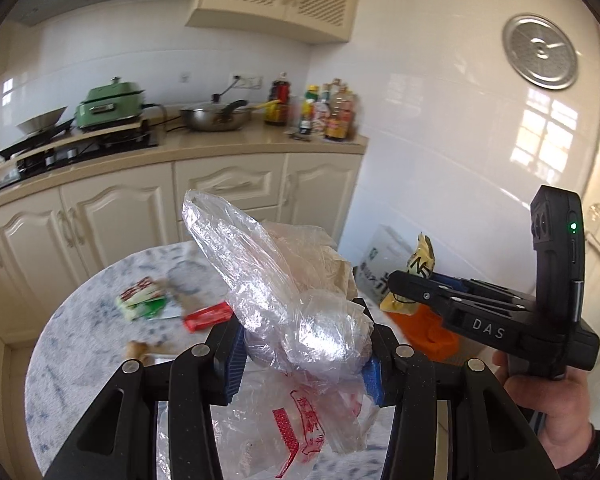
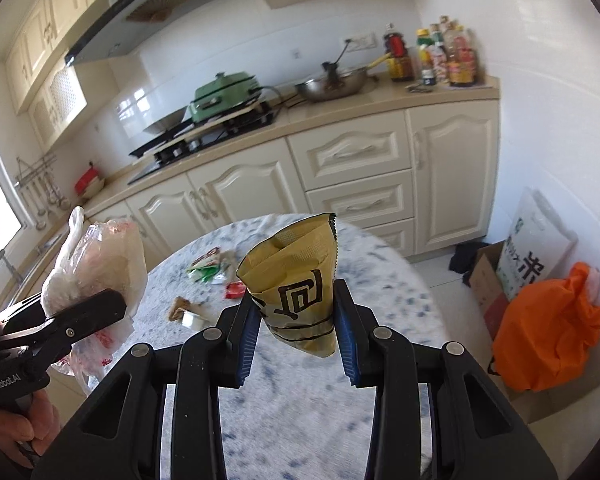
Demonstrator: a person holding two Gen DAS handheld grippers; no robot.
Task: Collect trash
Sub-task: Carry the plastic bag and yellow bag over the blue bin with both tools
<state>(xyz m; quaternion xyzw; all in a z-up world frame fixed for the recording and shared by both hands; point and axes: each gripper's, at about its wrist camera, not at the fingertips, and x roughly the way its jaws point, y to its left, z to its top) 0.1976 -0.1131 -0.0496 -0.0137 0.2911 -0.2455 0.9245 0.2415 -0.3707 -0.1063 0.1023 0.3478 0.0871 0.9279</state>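
I have the left claw (image 1: 304, 356) clamped on a crumpled clear plastic bag (image 1: 284, 280) and the right claw (image 2: 296, 340) pinching a yellow snack packet (image 2: 296, 280) by its lower end, both lifted clear above the round marble counter (image 2: 380, 280) so nothing drags. More litter waits there: a green-and-red wrapper (image 1: 142, 300), a red wrapper (image 1: 208, 316) and a brown scrap (image 1: 136, 349). I judge the orange bag (image 2: 548, 328) on the floor is where these go.
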